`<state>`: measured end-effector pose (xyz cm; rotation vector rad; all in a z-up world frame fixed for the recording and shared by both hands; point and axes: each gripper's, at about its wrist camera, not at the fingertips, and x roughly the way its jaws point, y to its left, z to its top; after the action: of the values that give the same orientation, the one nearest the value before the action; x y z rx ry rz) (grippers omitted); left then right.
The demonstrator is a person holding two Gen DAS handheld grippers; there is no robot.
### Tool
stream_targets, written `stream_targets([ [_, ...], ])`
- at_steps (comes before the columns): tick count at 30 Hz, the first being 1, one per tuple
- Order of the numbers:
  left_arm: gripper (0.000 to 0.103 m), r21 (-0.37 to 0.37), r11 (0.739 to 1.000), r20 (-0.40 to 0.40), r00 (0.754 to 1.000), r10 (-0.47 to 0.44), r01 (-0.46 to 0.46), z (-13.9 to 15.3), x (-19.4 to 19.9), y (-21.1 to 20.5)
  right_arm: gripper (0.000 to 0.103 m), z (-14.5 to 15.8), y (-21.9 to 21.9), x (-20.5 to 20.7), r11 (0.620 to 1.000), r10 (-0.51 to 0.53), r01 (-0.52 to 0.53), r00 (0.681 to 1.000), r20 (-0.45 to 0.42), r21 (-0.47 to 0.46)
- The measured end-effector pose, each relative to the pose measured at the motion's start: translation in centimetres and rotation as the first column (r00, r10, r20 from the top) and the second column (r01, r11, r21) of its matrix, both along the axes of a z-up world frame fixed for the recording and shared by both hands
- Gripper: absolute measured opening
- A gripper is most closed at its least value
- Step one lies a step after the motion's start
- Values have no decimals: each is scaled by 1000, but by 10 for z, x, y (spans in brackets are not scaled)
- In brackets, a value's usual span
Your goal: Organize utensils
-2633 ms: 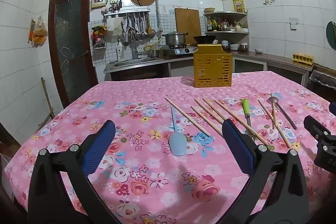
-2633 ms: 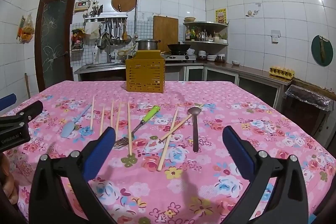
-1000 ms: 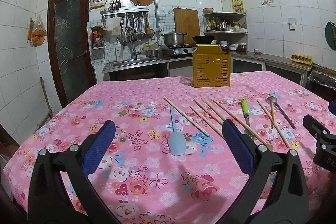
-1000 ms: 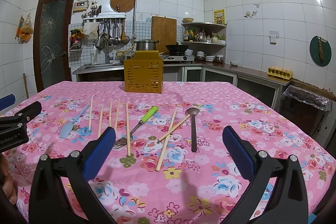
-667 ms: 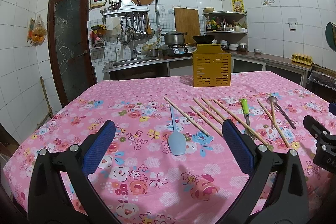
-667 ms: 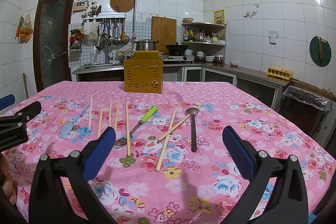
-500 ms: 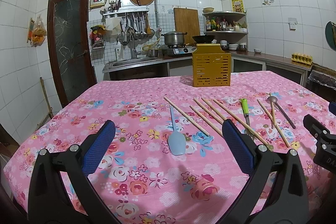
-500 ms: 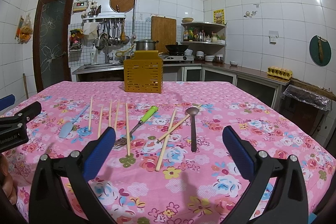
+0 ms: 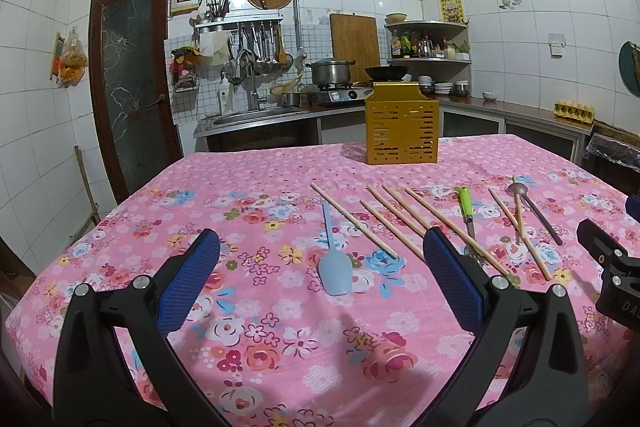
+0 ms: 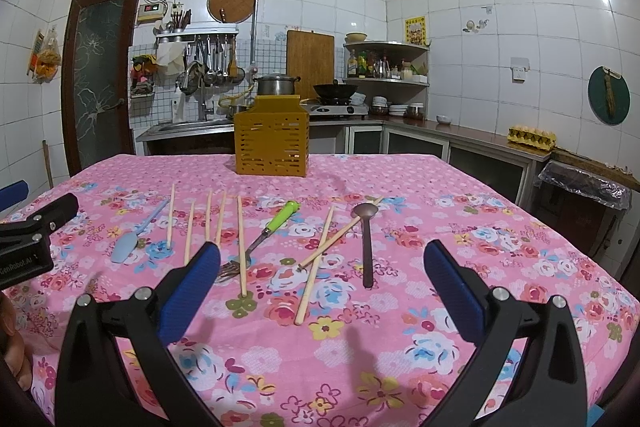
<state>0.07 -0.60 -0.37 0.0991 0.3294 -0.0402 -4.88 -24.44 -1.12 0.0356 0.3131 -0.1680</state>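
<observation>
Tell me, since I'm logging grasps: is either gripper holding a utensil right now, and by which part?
Nothing is held. The left gripper and right gripper both hover with jaws wide open above the tablecloth; every utensil lies on it.

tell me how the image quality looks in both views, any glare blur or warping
Left wrist view: strong fisheye bowing of the wall tiles and dark corner vignette; glare spot on the right wall; blue spoon sharp. Right wrist view: same warping, glare patches on the right wall tiles, soft shadows of the right gripper on the tablecloth; dark spoon in focus.
</observation>
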Motion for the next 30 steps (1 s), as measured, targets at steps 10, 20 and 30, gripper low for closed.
stream_targets([
  [10, 98, 6, 1000, -19, 1000, -8, 9, -1, 3, -3, 99, -1, 0, 2, 1000, -11, 11, 1000, -12, -10],
  [20, 98, -29, 999, -106, 993, -41, 38, 6, 16, 4, 99, 8, 2, 10, 1000, 17, -17, 998, -65, 2],
  [30, 98, -63, 997, -171, 984, -49, 38, 39, 61, 13, 99, 44, -6, 56, 999, 30, -31, 995, -99, -9],
])
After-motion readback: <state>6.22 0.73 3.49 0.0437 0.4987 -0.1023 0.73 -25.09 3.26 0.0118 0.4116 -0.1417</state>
